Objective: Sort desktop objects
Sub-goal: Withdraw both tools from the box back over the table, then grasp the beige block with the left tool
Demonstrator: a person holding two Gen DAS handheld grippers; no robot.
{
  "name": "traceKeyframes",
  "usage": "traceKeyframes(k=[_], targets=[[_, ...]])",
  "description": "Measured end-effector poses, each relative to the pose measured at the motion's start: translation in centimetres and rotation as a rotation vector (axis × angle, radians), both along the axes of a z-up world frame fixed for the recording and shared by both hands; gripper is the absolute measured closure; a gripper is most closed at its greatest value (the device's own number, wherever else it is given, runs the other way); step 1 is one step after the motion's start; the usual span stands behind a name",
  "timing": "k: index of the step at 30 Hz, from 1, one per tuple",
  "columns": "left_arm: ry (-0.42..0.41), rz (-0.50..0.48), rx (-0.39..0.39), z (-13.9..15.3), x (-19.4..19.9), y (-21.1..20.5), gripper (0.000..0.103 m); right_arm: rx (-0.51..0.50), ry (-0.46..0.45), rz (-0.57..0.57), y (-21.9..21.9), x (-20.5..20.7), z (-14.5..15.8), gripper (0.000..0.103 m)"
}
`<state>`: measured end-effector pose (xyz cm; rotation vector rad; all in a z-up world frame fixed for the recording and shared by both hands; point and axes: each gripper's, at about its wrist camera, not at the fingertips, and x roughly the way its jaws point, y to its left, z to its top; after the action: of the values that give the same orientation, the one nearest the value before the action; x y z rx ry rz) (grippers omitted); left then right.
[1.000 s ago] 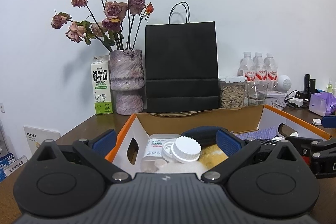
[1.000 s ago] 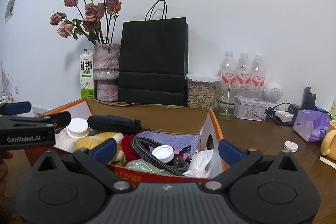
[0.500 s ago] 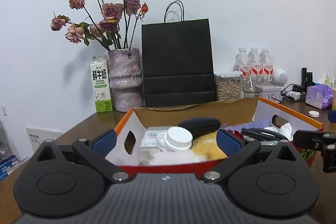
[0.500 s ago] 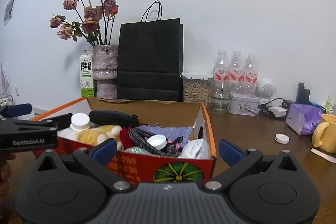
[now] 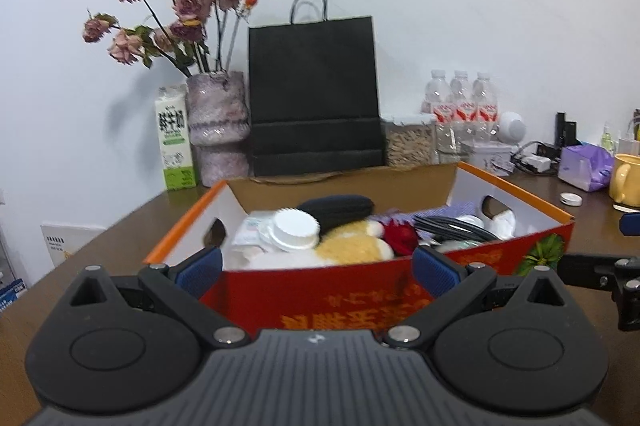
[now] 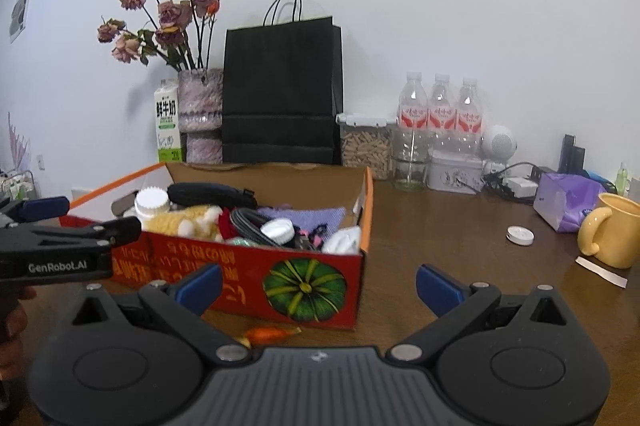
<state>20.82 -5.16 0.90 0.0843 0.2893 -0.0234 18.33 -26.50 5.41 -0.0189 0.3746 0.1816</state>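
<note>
Both grippers, left and right, hang spread and empty before the box, likely because it is full.

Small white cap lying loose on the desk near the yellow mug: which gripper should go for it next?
Right, probably. The right gripper is open, empty, with bare desk between it and the white cap. The left gripper, also open, faces the box, which blocks its path.

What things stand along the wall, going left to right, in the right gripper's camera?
milk carton → vase of dried roses → black paper bag → clear snack jar → three water bottles → round white speaker
</note>
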Motion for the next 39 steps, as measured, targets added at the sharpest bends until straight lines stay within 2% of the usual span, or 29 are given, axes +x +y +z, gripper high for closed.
traceKeyframes(k=[12,19,25,29,35,38,39], targets=[[0.137,-0.127,0.022,-1.0,-0.2,-4.6,0.0,-0.009,0.094,-0.053,-4.0,0.4,-1.1,0.0],[0.232,-0.157,0.034,-2.0,0.0,-7.1,0.0,-0.016,0.138,-0.094,-5.5,1.1,-1.7,0.0],[0.283,-0.129,0.041,-2.3,0.4,-8.6,0.0,-0.015,0.171,-0.103,-6.4,1.5,-2.1,0.0],[0.333,-0.093,0.019,-2.5,0.9,-8.9,0.003,-0.002,0.2,-0.104,-7.0,2.0,-2.3,0.0],[0.386,-0.069,-0.016,-2.8,1.2,-9.1,0.029,0.007,0.215,-0.085,-7.1,2.1,-2.5,0.0],[0.383,-0.078,-0.032,-2.8,1.0,-9.3,0.043,0.007,0.22,-0.081,-7.0,2.1,-2.5,0.0],[0.379,-0.082,-0.036,-2.7,0.9,-9.3,0.053,0.008,0.222,-0.081,-7.0,2.2,-2.5,0.0]])
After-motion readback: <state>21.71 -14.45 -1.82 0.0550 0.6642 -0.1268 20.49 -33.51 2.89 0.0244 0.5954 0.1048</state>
